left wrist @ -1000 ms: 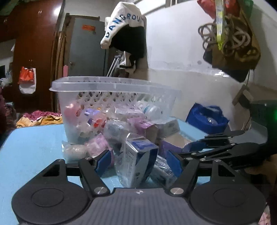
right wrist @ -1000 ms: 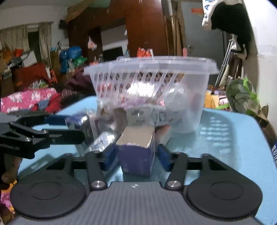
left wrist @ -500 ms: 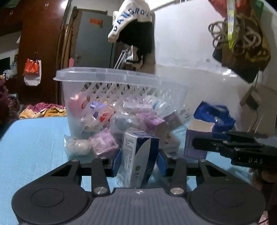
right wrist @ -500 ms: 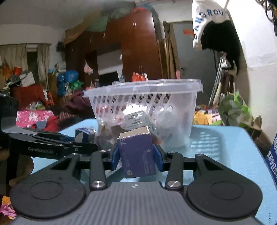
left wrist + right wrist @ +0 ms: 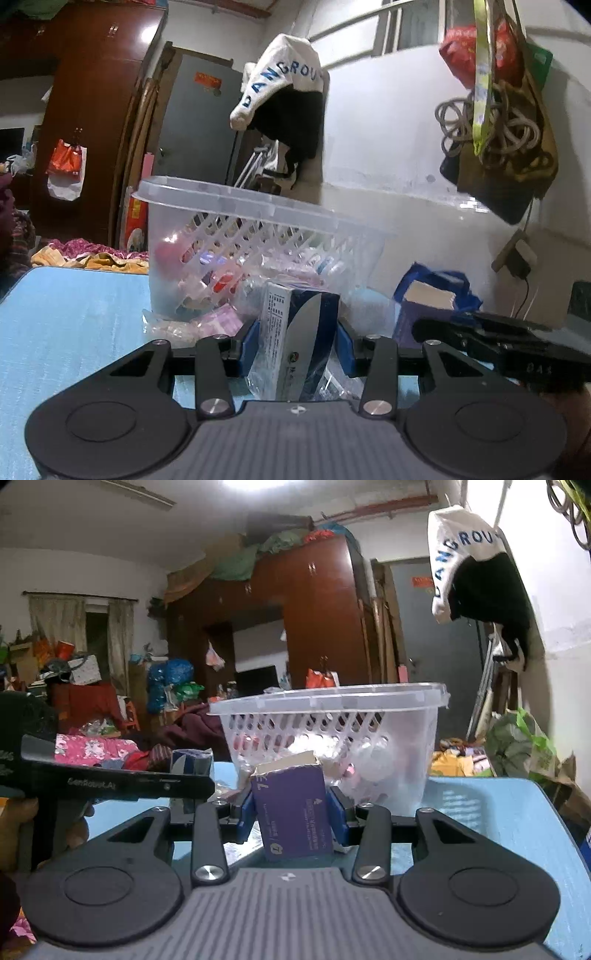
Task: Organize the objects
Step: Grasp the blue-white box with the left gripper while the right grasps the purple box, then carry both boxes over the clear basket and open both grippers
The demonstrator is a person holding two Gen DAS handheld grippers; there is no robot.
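Observation:
My left gripper [image 5: 295,347] is shut on a white and dark blue box [image 5: 299,332] wrapped in clear plastic, held above the light blue table [image 5: 74,317]. My right gripper [image 5: 293,812] is shut on a purple box [image 5: 295,812] with a tan top, also lifted. A clear plastic basket [image 5: 258,236] with several small packets inside stands just beyond both; it also shows in the right wrist view [image 5: 332,731]. The right gripper with its purple box [image 5: 424,306] shows at the right of the left wrist view. The left gripper [image 5: 110,782] shows at the left of the right wrist view.
Loose pink and clear packets [image 5: 207,325] lie on the table at the basket's foot. A blue bag [image 5: 443,284] sits by the white wall on the right. A cap [image 5: 280,88] and bags [image 5: 498,147] hang on the wall. Cluttered furniture stands beyond the table [image 5: 498,812].
Both grippers closed on their boxes and lifted them off the table. The basket now sits lower and farther in both views.

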